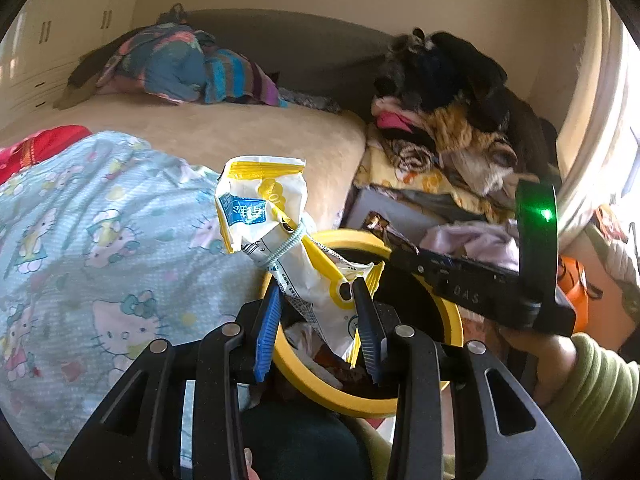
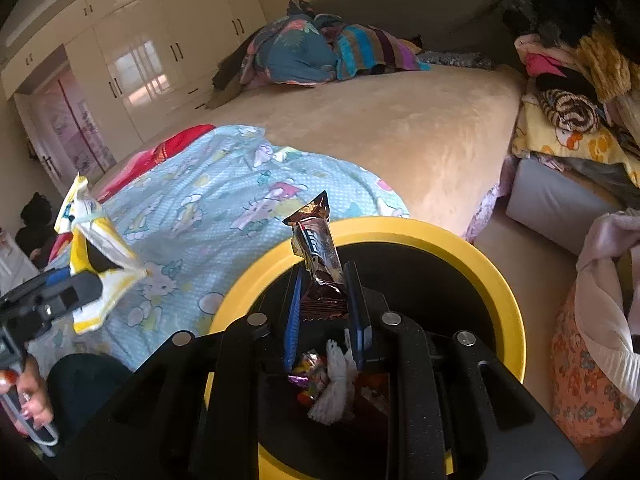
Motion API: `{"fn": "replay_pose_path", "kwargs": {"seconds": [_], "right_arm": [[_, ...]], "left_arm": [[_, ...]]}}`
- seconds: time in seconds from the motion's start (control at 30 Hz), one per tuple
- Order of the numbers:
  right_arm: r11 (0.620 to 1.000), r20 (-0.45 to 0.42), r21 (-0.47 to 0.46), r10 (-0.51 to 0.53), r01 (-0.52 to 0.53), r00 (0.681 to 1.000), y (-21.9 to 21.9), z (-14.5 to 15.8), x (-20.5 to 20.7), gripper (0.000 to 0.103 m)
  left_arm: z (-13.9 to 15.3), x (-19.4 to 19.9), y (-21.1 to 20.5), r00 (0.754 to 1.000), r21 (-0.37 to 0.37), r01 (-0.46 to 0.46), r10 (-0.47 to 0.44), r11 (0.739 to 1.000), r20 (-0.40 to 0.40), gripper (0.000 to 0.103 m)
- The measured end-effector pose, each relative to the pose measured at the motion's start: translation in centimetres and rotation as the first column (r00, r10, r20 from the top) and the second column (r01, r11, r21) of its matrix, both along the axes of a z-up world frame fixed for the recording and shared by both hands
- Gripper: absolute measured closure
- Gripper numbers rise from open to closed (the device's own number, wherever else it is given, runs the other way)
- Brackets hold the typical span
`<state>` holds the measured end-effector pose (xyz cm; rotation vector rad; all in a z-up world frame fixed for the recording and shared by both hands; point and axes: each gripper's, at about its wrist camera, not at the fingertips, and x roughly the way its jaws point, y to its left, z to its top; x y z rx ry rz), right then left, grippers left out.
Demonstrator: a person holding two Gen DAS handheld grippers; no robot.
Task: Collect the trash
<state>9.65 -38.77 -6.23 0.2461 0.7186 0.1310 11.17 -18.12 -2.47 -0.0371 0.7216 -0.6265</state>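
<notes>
Left gripper (image 1: 316, 312) pinches a bag (image 1: 280, 236), light, crinkly, best held low; right gripper (image 2: 322, 304) pinches a slippery wrapper (image 2: 318, 252) over the near bin (image 2: 472, 248).

White-yellow snack bag (image 1: 280, 240) (elastic-tied) and brown wrapper (image 2: 320, 256) upright over yellow-rimmed bin (image 2: 500, 280).

Left gripper (image 1: 316, 300) pinching closed, angling downward; right gripper (image 2: 320, 292) clamping nearly shut, tilting downward alongside; hands gripping handles.
</notes>
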Motion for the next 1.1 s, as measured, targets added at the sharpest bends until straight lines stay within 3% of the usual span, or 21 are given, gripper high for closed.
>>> {"fn": "replay_pose_path", "kwargs": {"seconds": [0.33, 0.4, 0.47, 0.53, 0.63, 0.77, 0.97, 1.1], "right_arm": [[0.999, -0.032, 0.025, -0.041, 0.042, 0.999, -2.1, -1.2, -0.5, 0.086], [0.998, -0.040, 0.031, -0.056, 0.057, 0.998, -2.6, -1.3, -0.7, 0.070], [0.997, -0.037, 0.030, -0.076, 0.077, 0.996, -3.1, -1.3, -0.9, 0.060], [0.996, -0.030, 0.026, -0.085, 0.086, 0.996, -3.3, -1.1, -1.4, 0.057], [0.995, -0.015, 0.016, -0.098, 0.098, 0.995, -3.2, -0.7, -2.0, 0.043], [0.996, 0.034, -0.009, -0.084, 0.084, 0.996, -1.8, 0.3, -2.9, 0.030], [0.997, 0.129, -0.038, -0.055, 0.061, 0.990, 1.3, 2.3, -4.0, 0.012], [0.999, 0.191, -0.025, -0.015, 0.020, 0.981, 3.9, 3.4, -4.9, 0.010]], "left_arm": [[-3.3, -0.4, -4.5, 0.994, 0.080, 0.103, -0.100, 0.991, -0.049, 0.066], [-4.0, -0.1, -5.4, 0.990, 0.101, 0.130, -0.125, 0.986, -0.059, 0.055], [-4.3, -0.1, -5.8, 0.991, 0.122, 0.129, -0.123, 0.984, -0.052, 0.034], [-4.2, -0.1, -5.6, 0.992, 0.124, 0.124, -0.119, 0.985, -0.047, 0.032], [-3.5, 0.0, -4.6, 0.996, 0.122, 0.084, -0.080, 0.989, -0.039, 0.015], [-2.3, -0.2, -2.4, 1.000, 0.120, 0.015, -0.013, 0.993, -0.016, 0.007], [-0.1, -1.1, 1.9, 0.991, 0.132, -0.133, 0.128, 0.982, 0.046, 0.007], [1.1, -2.4, 4.9, 0.972, 0.143, -0.226, 0.214, 0.964, 0.092, 0.007]]}}
